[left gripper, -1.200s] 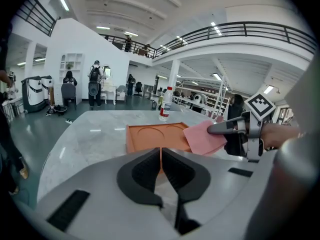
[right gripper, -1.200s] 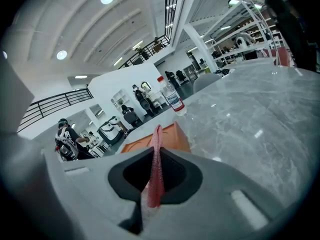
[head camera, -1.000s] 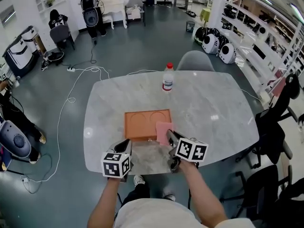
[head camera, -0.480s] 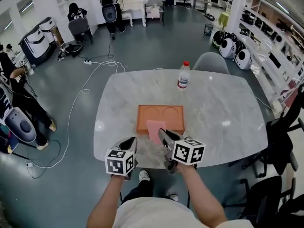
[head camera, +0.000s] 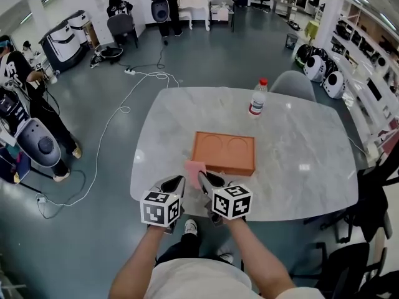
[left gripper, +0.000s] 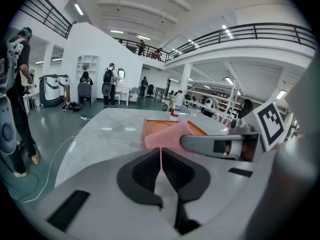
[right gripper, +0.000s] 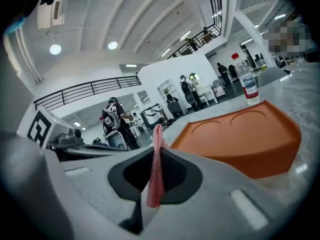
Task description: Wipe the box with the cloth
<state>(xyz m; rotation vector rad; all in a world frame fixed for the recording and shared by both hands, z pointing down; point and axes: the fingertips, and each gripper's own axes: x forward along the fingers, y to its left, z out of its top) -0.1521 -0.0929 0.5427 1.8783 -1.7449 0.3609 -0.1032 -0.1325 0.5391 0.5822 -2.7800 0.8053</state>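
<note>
A box (head camera: 224, 152) sits mid-table (head camera: 305, 167), a bottle (head camera: 257, 98) behind it to the right; at its front-left corner a cloth (head camera: 194, 169) hangs between the left gripper (head camera: 176, 183) and right gripper (head camera: 207, 180), side by side.

No writing can be read, not even on the bottle (head camera: 257, 98).

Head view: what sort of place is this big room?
Probably a robotics lab or workshop: round white robot units sit by shelves at right, a bulky white machine stands at left, and a cable trails across the floor.
</note>
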